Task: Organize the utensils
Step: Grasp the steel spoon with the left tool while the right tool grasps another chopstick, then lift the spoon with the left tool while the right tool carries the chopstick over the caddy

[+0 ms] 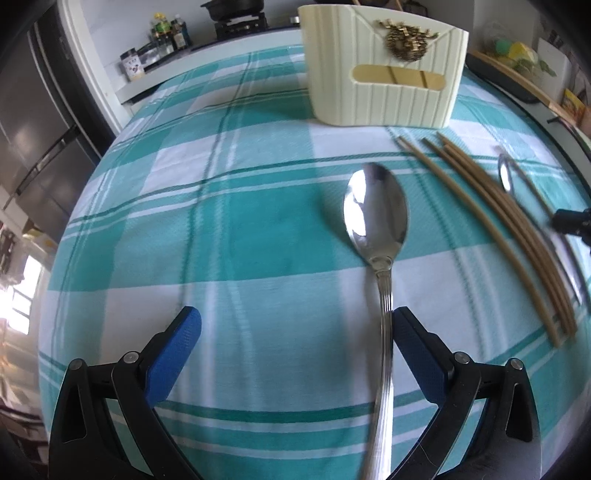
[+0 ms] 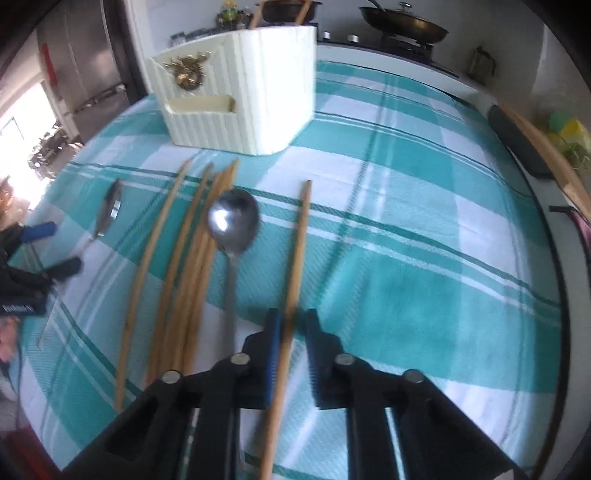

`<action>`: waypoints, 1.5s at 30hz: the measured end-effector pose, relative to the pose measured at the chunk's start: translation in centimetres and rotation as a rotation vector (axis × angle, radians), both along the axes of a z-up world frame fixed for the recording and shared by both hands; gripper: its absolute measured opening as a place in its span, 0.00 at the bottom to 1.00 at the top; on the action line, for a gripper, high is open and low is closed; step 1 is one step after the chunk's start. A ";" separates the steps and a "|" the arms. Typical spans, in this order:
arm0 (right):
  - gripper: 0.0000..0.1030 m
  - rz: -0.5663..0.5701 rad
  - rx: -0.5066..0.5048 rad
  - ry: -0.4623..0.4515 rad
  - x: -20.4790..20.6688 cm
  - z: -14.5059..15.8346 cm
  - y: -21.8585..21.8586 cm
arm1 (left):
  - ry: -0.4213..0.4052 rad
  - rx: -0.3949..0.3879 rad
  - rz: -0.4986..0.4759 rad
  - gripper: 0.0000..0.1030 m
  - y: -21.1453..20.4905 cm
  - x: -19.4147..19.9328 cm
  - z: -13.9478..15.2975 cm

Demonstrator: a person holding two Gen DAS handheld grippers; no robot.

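Observation:
My left gripper (image 1: 297, 314) is open wide over the teal checked cloth. A steel spoon (image 1: 375, 210) lies between its fingers, the handle close along the right blue pad (image 1: 417, 354); no pad presses on it. My right gripper (image 2: 291, 315) is shut on a single wooden chopstick (image 2: 301, 236) that points toward the cream utensil holder (image 2: 240, 96). Left of it lie several loose chopsticks (image 2: 181, 280) and a second spoon (image 2: 232, 221). The left wrist view also shows the holder (image 1: 384, 74), the chopsticks (image 1: 517, 229) and that second spoon (image 1: 504, 177).
The holder stands at the far side of the table with two chopsticks (image 2: 255, 14) sticking out of it. Behind are a stove with a pan (image 2: 402, 22), bottles (image 1: 170, 33) and a steel fridge (image 1: 40, 129). A dark tray (image 2: 517, 140) sits at the right edge.

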State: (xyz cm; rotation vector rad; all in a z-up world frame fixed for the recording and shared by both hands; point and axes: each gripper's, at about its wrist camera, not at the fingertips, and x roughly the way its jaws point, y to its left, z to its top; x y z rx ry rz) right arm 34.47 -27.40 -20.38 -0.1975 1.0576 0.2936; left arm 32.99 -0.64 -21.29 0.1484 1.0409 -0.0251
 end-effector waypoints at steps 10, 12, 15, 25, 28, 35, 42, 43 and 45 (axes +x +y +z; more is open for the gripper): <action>0.29 0.001 -0.008 0.111 -0.5 0.5 -2.1 | 0.042 0.020 -0.099 0.98 0.9 1.5 0.3; 0.34 0.019 -0.001 0.132 0.1 0.4 -1.8 | 0.046 0.022 -0.119 0.98 0.0 2.0 0.1; 0.34 0.053 -0.056 0.138 1.5 0.2 -0.9 | 0.045 0.028 -0.112 0.99 -0.8 3.1 0.0; 0.06 -0.045 -0.011 0.108 7.9 0.4 0.0 | 0.104 -0.115 -0.088 0.36 -1.1 6.3 0.9; 0.06 -0.090 0.054 0.070 7.4 1.5 -0.7 | 0.048 -0.183 -0.105 0.36 -0.4 5.3 2.2; 0.07 -0.063 0.196 -0.176 0.3 10.0 -2.8 | -0.161 -0.279 -0.149 0.33 1.0 -0.2 8.1; 0.07 -0.069 0.271 -0.349 -6.0 15.5 -4.0 | -0.324 -0.356 -0.171 0.03 2.1 -4.6 11.9; 0.07 -0.071 0.278 -0.355 -6.6 15.7 -4.1 | -0.303 -0.354 -0.172 0.03 2.1 -4.4 11.7; 0.06 -0.076 0.279 -0.355 -7.1 15.9 -4.1 | -0.261 -0.347 -0.177 0.03 2.1 -3.7 10.9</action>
